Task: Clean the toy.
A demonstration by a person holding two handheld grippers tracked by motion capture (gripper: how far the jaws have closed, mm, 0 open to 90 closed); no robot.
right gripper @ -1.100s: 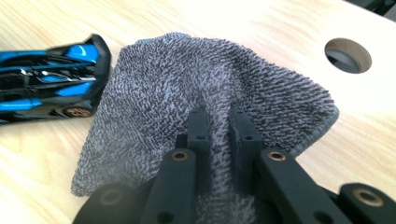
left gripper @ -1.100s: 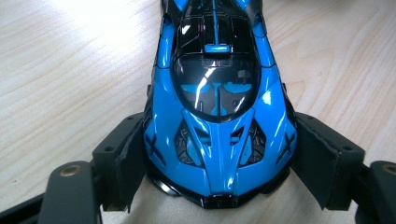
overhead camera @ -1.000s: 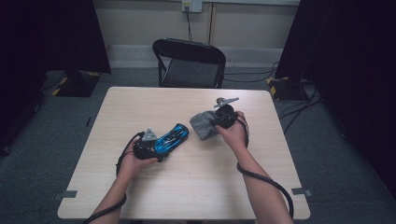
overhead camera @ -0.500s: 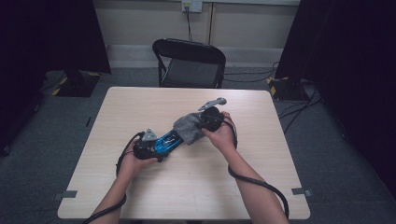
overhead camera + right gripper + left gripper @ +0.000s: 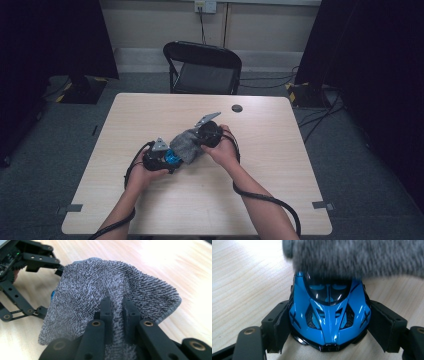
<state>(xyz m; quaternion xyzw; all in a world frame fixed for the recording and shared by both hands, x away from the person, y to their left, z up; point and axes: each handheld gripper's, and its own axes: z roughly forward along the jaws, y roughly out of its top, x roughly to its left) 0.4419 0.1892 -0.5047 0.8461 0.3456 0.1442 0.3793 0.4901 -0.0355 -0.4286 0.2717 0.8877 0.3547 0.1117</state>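
In the high view both forearms come up from the bottom edge and meet just left of the middle of the table [image 5: 280, 150]. The left hand [image 5: 141, 173] wraps the left hand-held gripper [image 5: 167, 159], which points toward the right of the frame. The right hand [image 5: 223, 150] holds the right hand-held gripper [image 5: 196, 141], angled down and left toward the other.

The toy car [image 5: 329, 315] is glossy blue with a dark windscreen, black vents and black X marks on its body. In the left gripper view it sits in the lower middle of the frame, one end toward the camera, clamped by its sides between the two black jaws, whose pads press on its flanks; it stands on the pale wood. The far end of the car is covered by the grey cloth [image 5: 359, 257], blurred across the top of that frame.

In the right gripper view the cloth [image 5: 105, 297] is a nubbly grey terry piece with a stitched edge, filling the middle of the frame. The right hand-held gripper [image 5: 117, 307] has its jaws nearly together, pinching a fold of it. The cloth drapes over the car, of which a sliver of blue [image 5: 53, 295] peeks out at the cloth's left edge, beside the black linkage of the left hand-held gripper [image 5: 30, 272] in the upper left.
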